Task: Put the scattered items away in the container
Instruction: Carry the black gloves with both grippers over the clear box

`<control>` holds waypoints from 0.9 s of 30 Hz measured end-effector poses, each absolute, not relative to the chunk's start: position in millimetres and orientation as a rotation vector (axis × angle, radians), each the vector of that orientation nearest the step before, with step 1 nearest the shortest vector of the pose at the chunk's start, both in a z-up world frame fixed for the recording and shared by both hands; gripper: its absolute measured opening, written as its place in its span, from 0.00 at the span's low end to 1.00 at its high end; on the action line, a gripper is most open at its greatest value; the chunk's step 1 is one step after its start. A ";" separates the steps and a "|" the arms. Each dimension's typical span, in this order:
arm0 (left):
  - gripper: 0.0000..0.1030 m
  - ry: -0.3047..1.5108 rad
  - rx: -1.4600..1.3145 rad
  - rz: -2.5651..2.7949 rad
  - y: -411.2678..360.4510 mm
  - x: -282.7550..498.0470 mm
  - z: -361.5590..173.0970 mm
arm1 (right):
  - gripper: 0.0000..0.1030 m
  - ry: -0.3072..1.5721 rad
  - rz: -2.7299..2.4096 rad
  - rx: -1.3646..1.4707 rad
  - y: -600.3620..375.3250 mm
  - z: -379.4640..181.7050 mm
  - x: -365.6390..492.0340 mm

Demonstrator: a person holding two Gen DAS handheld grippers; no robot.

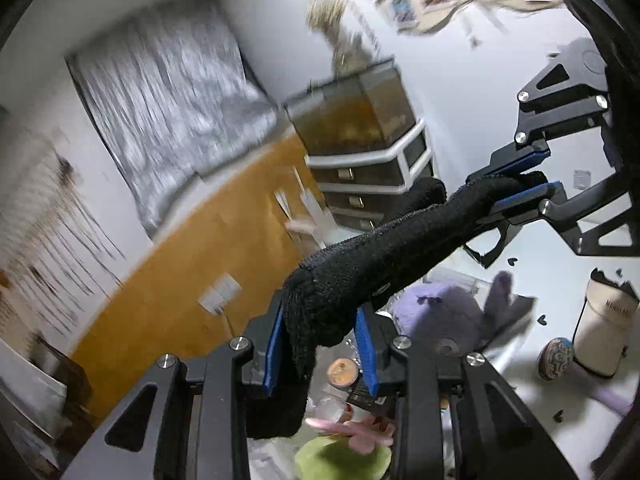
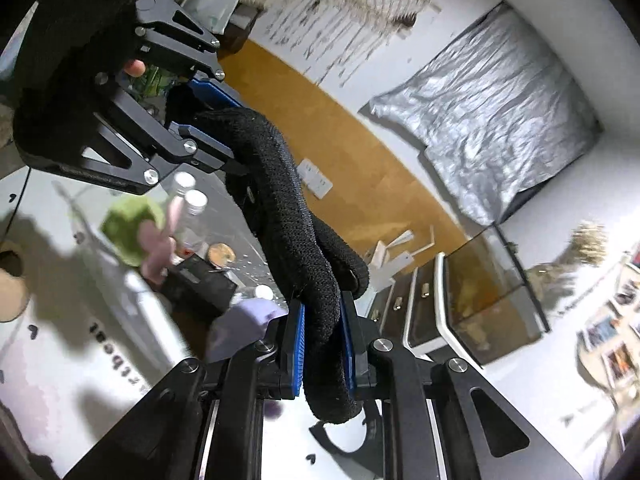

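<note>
black sock [image 1: 384, 252] | stretched lengthwise between both grippers | left gripper [image 1: 320, 344], right gripper [image 2: 322, 344] jaws pinching its ends

Black knit sock [image 2: 296, 232] clamped between both grippers' fingers [image 2: 296, 350]

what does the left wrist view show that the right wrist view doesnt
Only the left wrist view: a cream bag and a purple plush's face. Only the right wrist view: two capped bottles and a fingertip on the left gripper. Both: the black sock stretched between both grippers, clamped by the right gripper too, plus the fish tank.
</note>
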State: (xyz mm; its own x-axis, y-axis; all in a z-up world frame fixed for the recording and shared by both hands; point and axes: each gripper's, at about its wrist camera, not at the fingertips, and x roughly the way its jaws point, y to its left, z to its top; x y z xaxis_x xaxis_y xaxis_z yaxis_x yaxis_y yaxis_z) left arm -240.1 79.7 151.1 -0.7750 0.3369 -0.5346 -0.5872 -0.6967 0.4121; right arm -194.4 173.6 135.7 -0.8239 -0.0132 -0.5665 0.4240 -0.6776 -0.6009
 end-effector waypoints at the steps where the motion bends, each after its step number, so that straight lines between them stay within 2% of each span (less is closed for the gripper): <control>1: 0.31 0.772 -0.638 2.411 83.1 -255.8 145.0 | 0.16 1.112 -2.535 0.810 176.2 133.3 -208.3; 4: 0.31 0.730 -0.787 2.348 93.1 -293.2 122.6 | 0.16 1.139 -2.483 0.887 186.6 115.7 -246.7; 11: 0.31 0.613 -0.998 2.261 96.0 -327.3 70.0 | 0.16 1.246 -2.400 0.897 185.2 75.3 -300.3; 19: 0.31 0.772 -1.087 2.233 96.8 -324.8 19.4 | 0.16 1.242 -2.298 0.897 174.5 36.8 -324.1; 27: 0.31 0.812 -1.125 2.203 97.9 -316.7 -7.0 | 0.16 1.188 -2.212 1.057 192.9 6.3 -302.1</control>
State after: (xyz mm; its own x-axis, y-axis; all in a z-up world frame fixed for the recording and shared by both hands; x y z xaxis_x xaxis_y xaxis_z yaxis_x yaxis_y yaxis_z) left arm -316.7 97.9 -7.0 -0.5117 0.1831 -0.8395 -0.6839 -0.6782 0.2689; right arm -302.1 192.9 6.3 -0.6261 -0.0055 -0.7798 0.6532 -0.5498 -0.5206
